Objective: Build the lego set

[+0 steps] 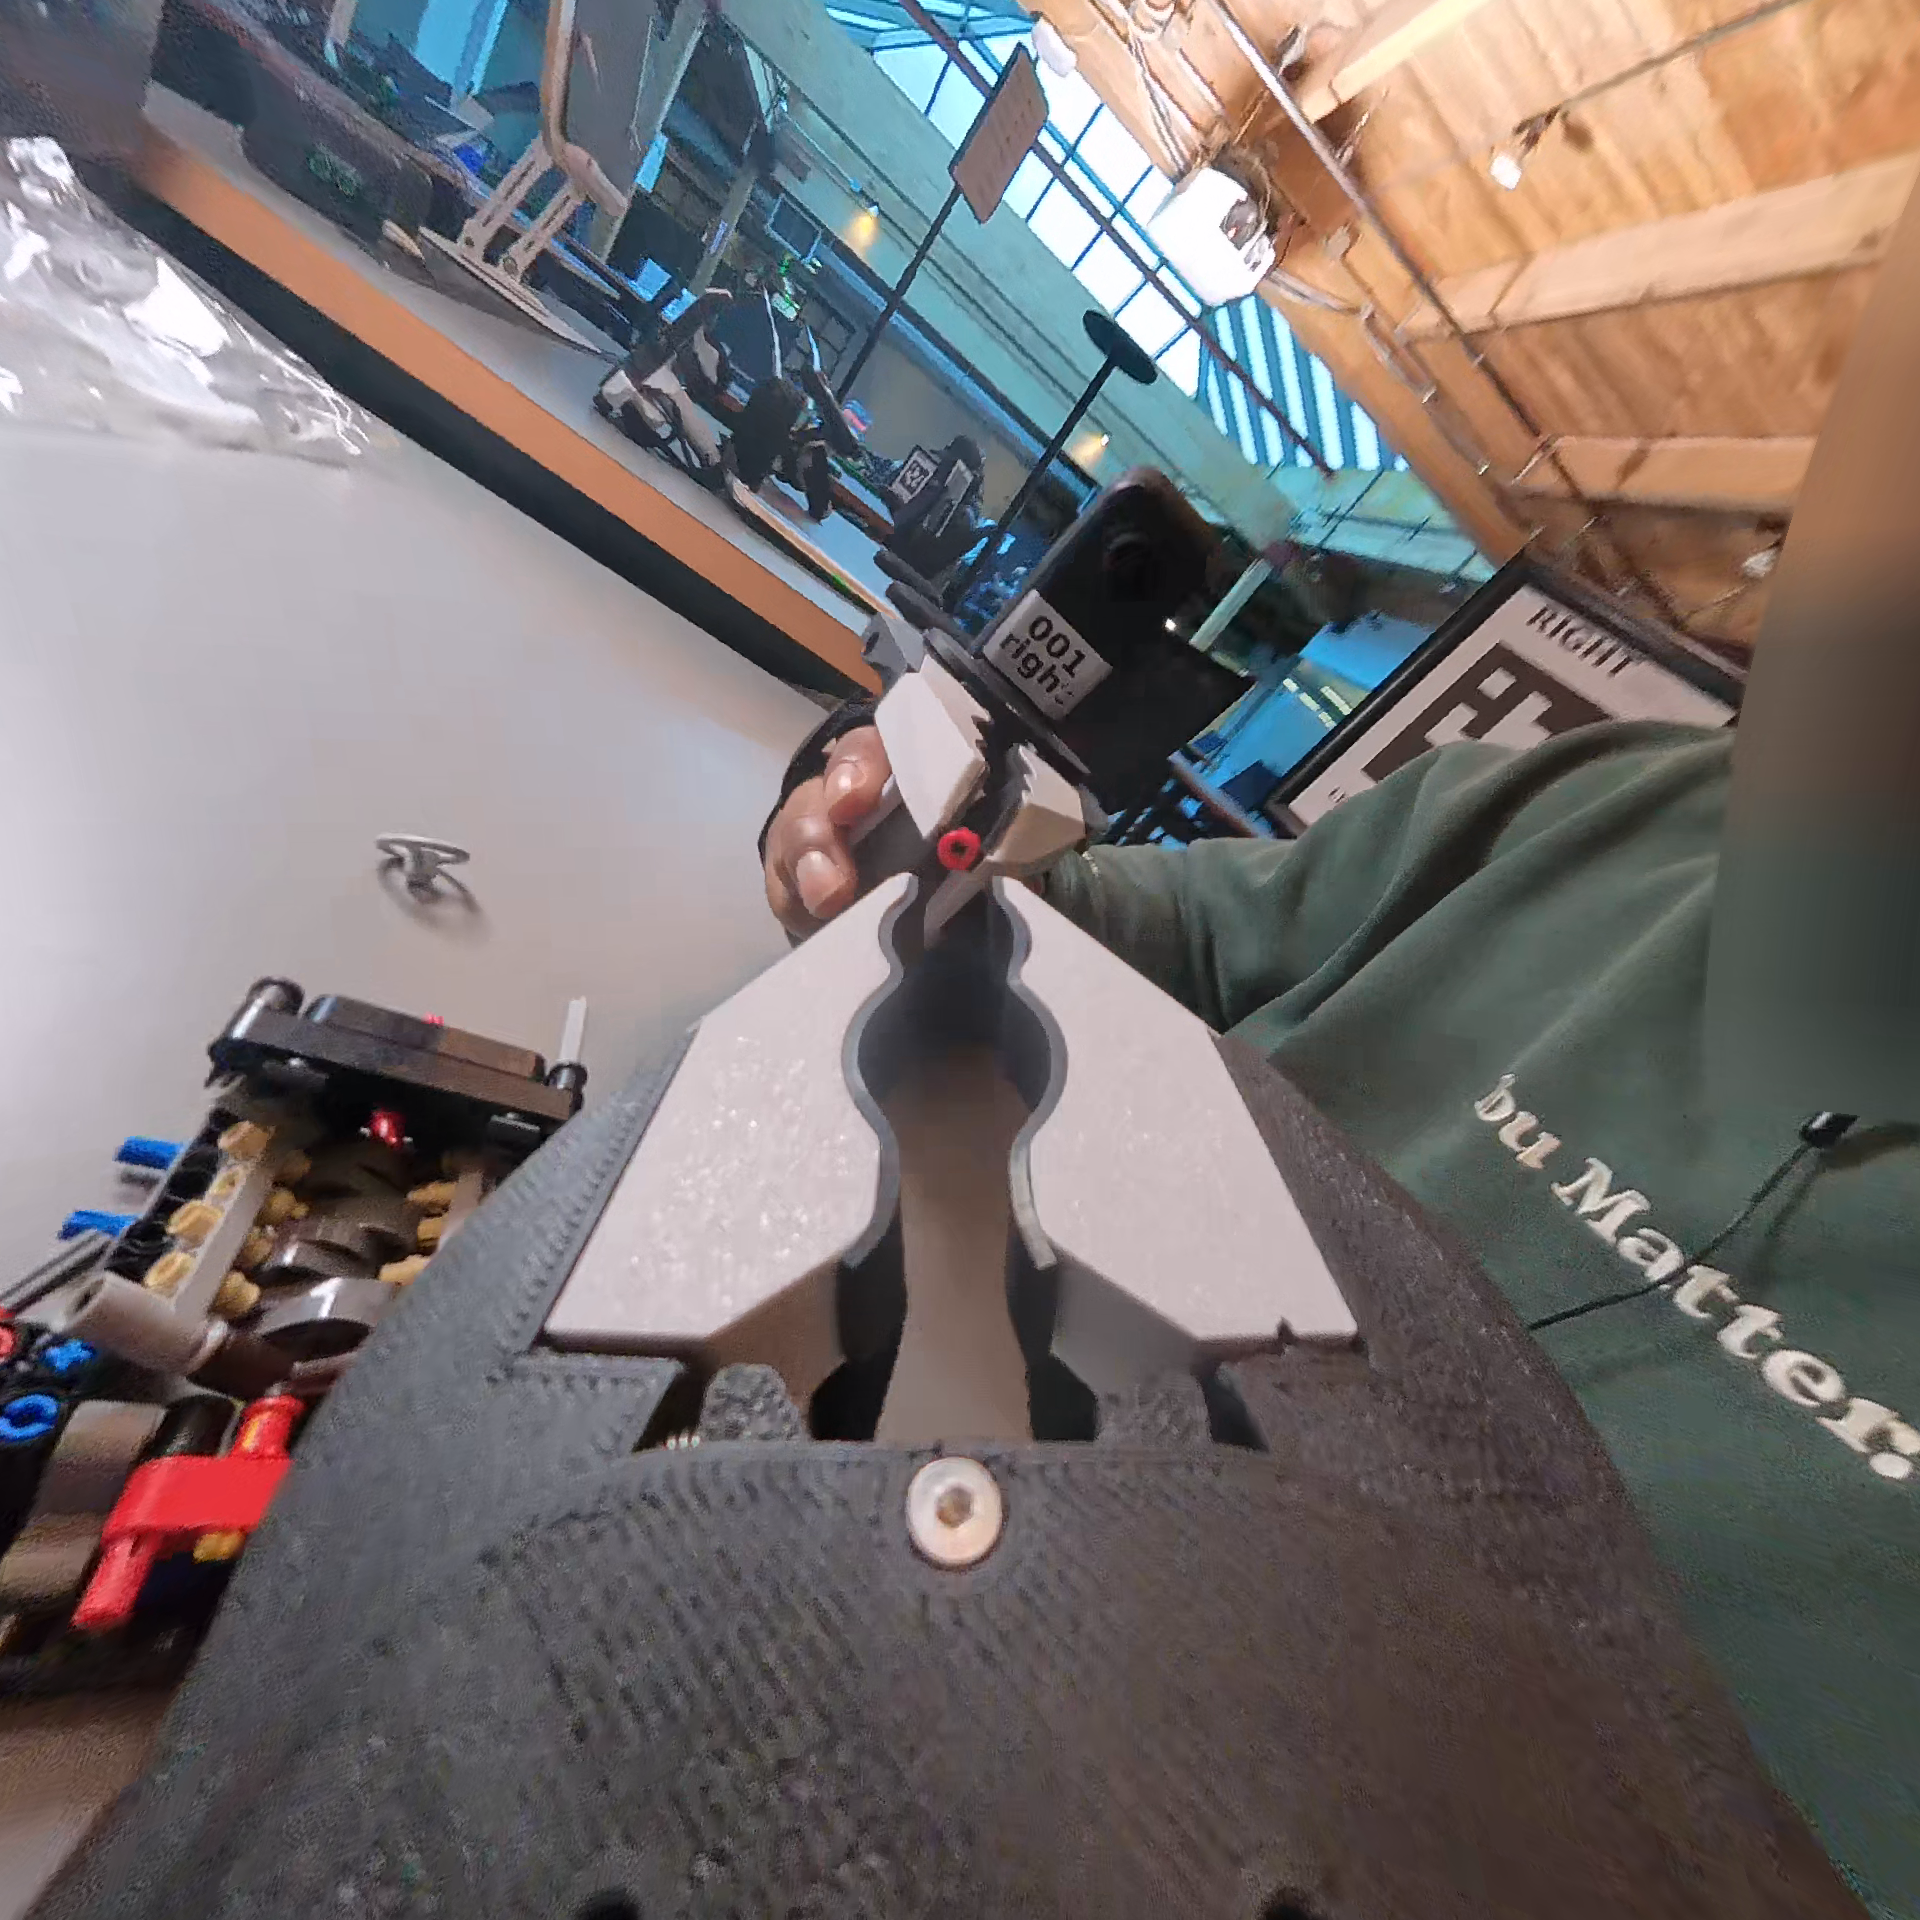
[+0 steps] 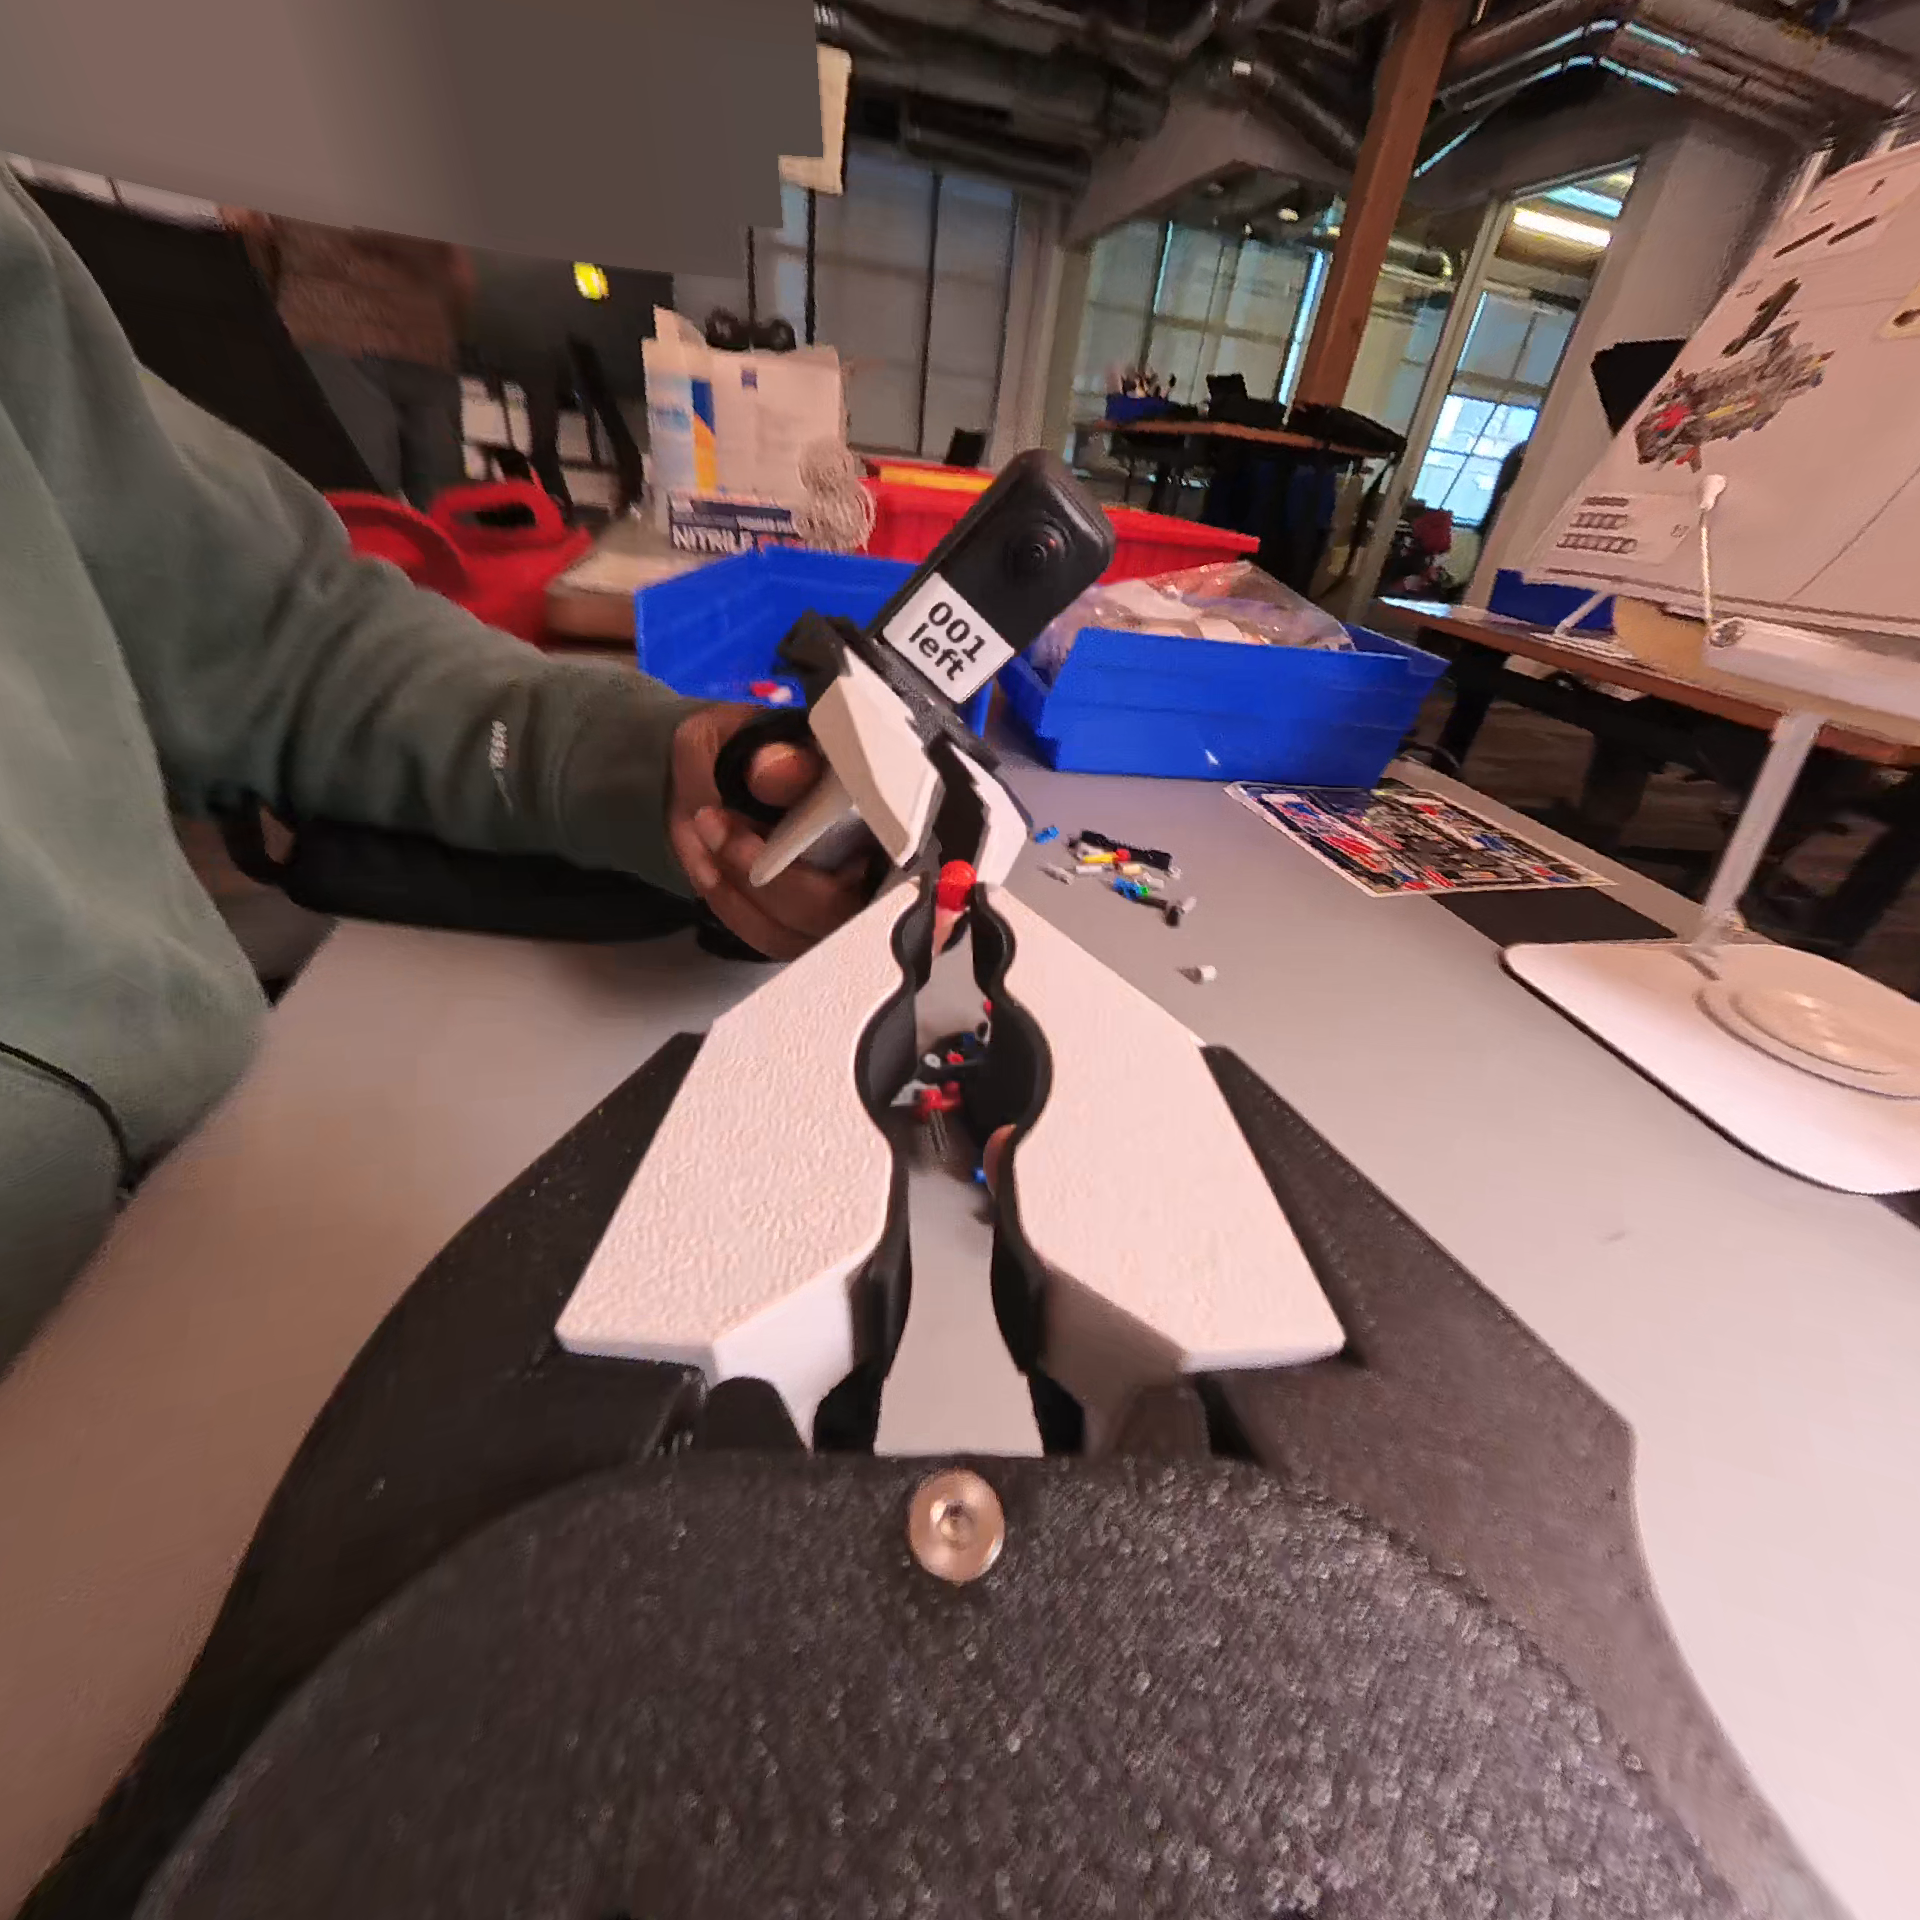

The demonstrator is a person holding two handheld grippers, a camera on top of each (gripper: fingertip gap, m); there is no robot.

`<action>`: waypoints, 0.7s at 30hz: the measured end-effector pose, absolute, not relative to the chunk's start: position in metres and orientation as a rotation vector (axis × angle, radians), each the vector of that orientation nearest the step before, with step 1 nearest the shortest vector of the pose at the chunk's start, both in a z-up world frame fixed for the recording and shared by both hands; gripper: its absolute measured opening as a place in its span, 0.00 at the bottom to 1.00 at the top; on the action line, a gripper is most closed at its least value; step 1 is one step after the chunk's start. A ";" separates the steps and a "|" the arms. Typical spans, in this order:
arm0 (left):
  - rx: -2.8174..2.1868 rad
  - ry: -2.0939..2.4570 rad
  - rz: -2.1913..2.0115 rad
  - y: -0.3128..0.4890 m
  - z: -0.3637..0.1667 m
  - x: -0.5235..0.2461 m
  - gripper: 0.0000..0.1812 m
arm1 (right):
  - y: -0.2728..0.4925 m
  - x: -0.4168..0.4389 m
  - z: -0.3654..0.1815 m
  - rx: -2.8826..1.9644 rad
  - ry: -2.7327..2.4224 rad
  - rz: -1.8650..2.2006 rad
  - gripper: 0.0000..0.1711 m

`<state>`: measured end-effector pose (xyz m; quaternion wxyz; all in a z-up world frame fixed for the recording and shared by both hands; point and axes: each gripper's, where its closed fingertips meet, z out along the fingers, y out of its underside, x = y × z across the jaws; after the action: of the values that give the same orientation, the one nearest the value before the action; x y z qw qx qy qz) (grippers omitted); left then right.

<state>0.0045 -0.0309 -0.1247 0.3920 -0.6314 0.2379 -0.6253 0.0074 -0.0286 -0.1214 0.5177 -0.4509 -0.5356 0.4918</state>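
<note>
Both grippers are raised above the grey table and meet tip to tip. A small red Lego piece sits where the tips meet. My left gripper has its jaws nearly closed on the piece's lower end; a light grey sliver shows between its tips. My right gripper is likewise nearly closed on the piece from the other side. The partly built black, grey and tan model lies on the table at the lower left, and is glimpsed through my right gripper's gap.
Loose small pieces and a printed sheet lie on the far table. Blue bins stand behind them. A white stand holding the instruction booklet is at right. A crumpled plastic bag and a grey part lie beyond the model. Only a small space, under 4 cm, lies between the two pairs of fingers.
</note>
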 end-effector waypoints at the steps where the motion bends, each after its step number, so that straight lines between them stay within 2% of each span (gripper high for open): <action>1: -1.601 0.630 -1.548 -0.032 -0.124 0.006 0.06 | -0.030 0.009 -0.118 -1.072 -1.273 1.218 0.03; 13: -1.555 0.699 -1.543 -0.051 -0.111 0.018 0.05 | -0.050 0.010 -0.111 -0.936 -1.311 1.295 0.03; 21: -1.577 0.748 -1.448 -0.051 -0.117 0.016 0.03 | -0.052 0.009 -0.118 -0.894 -1.381 1.139 0.03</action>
<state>0.0160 -0.0512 -0.1168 0.4231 -0.6300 0.2990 -0.5784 0.0086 -0.0518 -0.1177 0.5399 -0.3762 -0.5811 0.4789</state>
